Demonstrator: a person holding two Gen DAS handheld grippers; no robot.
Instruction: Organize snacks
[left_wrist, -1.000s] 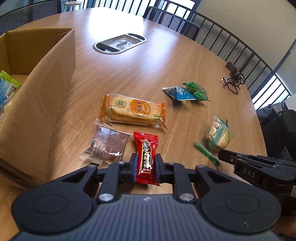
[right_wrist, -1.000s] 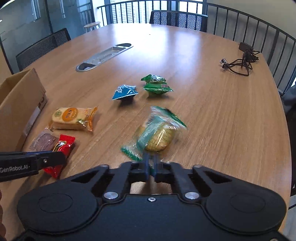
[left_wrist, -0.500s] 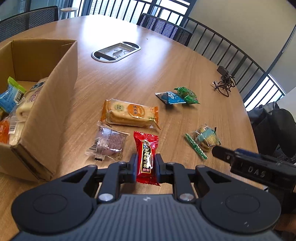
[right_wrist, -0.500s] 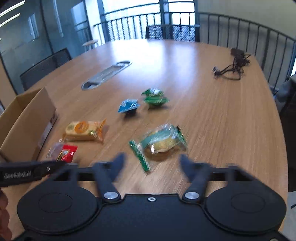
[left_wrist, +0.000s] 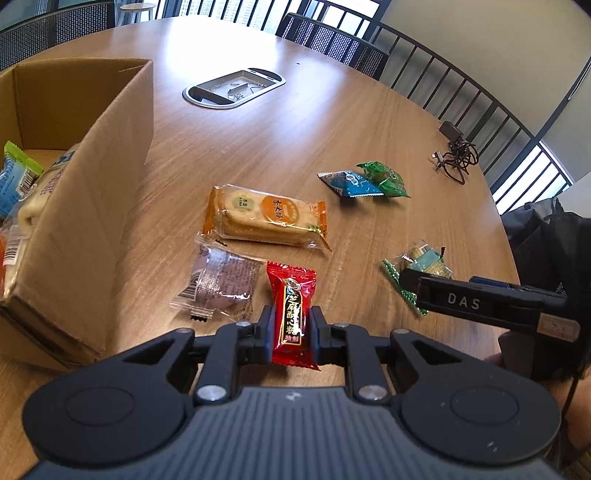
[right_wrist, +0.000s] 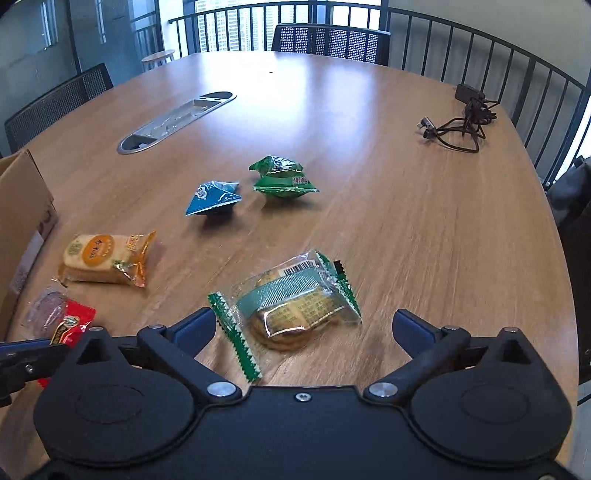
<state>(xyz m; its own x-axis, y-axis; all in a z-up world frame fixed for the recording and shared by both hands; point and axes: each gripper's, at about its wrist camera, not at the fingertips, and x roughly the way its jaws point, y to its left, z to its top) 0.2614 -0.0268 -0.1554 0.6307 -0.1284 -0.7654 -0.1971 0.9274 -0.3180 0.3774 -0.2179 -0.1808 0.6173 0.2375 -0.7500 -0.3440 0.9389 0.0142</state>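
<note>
A round wooden table (right_wrist: 388, 221) fills both views, ringed by dark mesh chairs (right_wrist: 328, 38) and a black railing (right_wrist: 517, 66) before bright windows. A metal cable hatch (left_wrist: 234, 88) sits at upper centre, a black cable (right_wrist: 458, 129) at upper right. The left gripper (left_wrist: 291, 326) is clamped on a red candy (left_wrist: 291, 310) at lower centre. The right gripper (right_wrist: 304, 326) has its jaws opening wide, a green cookie pack (right_wrist: 291, 310) lying between them untouched. A cardboard box (left_wrist: 85, 206) stands at left.

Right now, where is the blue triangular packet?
The blue triangular packet lies mid-table in the right wrist view, just left of the green packet and beyond the orange cracker pack.
</note>
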